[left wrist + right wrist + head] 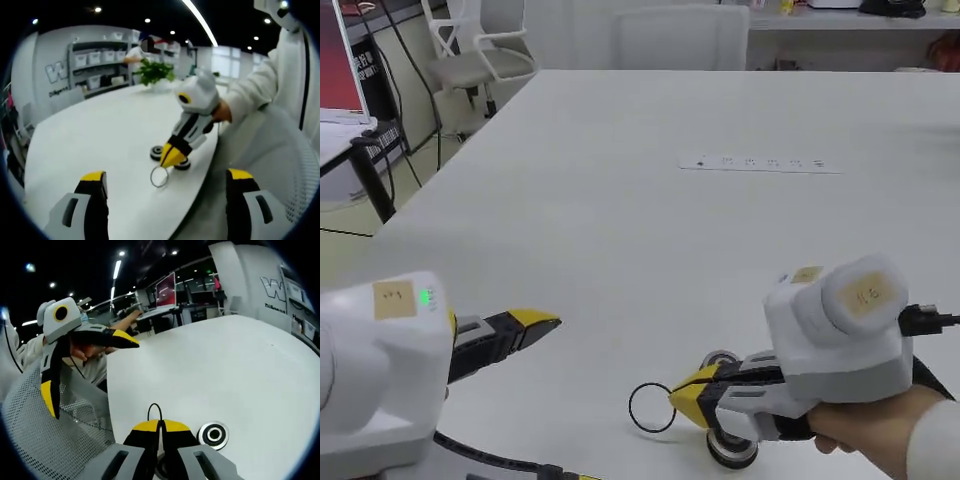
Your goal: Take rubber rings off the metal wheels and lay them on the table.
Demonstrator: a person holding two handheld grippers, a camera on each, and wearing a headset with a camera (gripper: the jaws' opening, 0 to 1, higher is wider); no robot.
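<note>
My right gripper (682, 398) is at the near edge of the white table (650, 220), shut on a thin black rubber ring (650, 407) that sticks out ahead of its yellow tips, low over the tabletop. Two metal wheels lie by it, one behind the jaws (720, 359) and one under them (732, 449). In the right gripper view the shut jaws (160, 426) pinch the ring (155, 412), with a wheel (214, 435) to the right. My left gripper (525, 325) hovers open at the left, apart from the ring. Its own view looks between wide-apart jaws (166, 175) at the ring (159, 176).
A white power strip (760, 163) lies flat farther back on the table. Office chairs (480, 50) stand beyond the far left corner, beside a desk with a red screen (340, 60). Shelves and a green plant (155, 72) appear in the left gripper view.
</note>
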